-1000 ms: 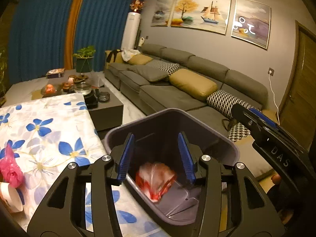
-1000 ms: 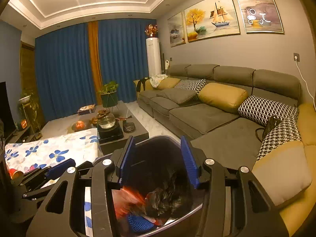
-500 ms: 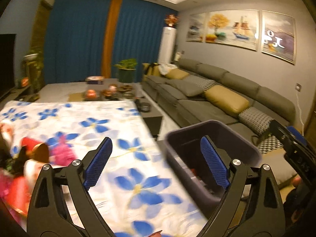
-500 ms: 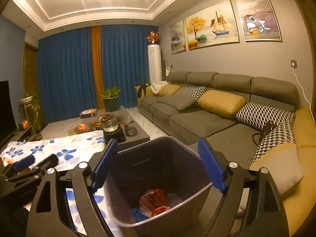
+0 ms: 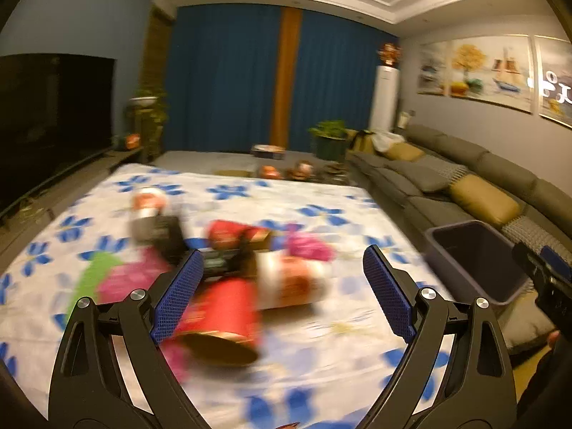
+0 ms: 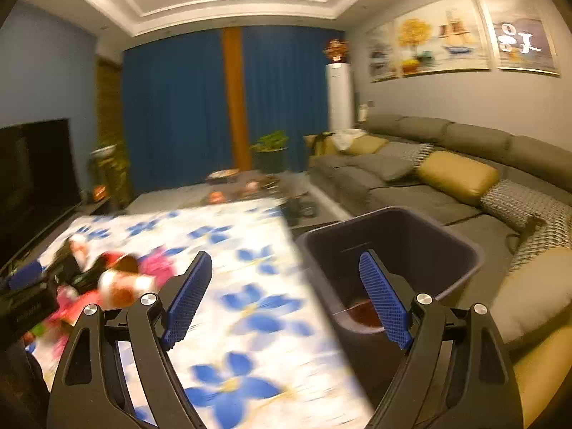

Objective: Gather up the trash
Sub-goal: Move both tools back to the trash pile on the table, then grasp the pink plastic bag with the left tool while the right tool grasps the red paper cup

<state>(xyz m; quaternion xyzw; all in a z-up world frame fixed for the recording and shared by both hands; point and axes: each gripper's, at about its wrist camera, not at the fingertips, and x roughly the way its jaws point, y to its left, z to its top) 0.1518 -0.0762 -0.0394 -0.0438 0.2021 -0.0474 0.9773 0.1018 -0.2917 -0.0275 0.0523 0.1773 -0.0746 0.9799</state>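
- Presently, left gripper point(image 5: 282, 295): jaws spread wide, empty, above a blurred trash pile point(image 5: 228, 268) on the floral tablecloth point(image 5: 321, 368).
- Nearest piece: red cup point(image 5: 223, 318), on its side, touching the left blue pad; probably the easiest pick, best taken across its body, gently, since it looks crushable.
- Right gripper point(image 6: 286, 300): jaws apart, empty, between cloth and bin.
- Bin point(image 6: 461, 246): beside the table edge, red trash inside; a short carry.
- Caution: neighbouring wrappers touch; closing slowly should avoid dragging them.
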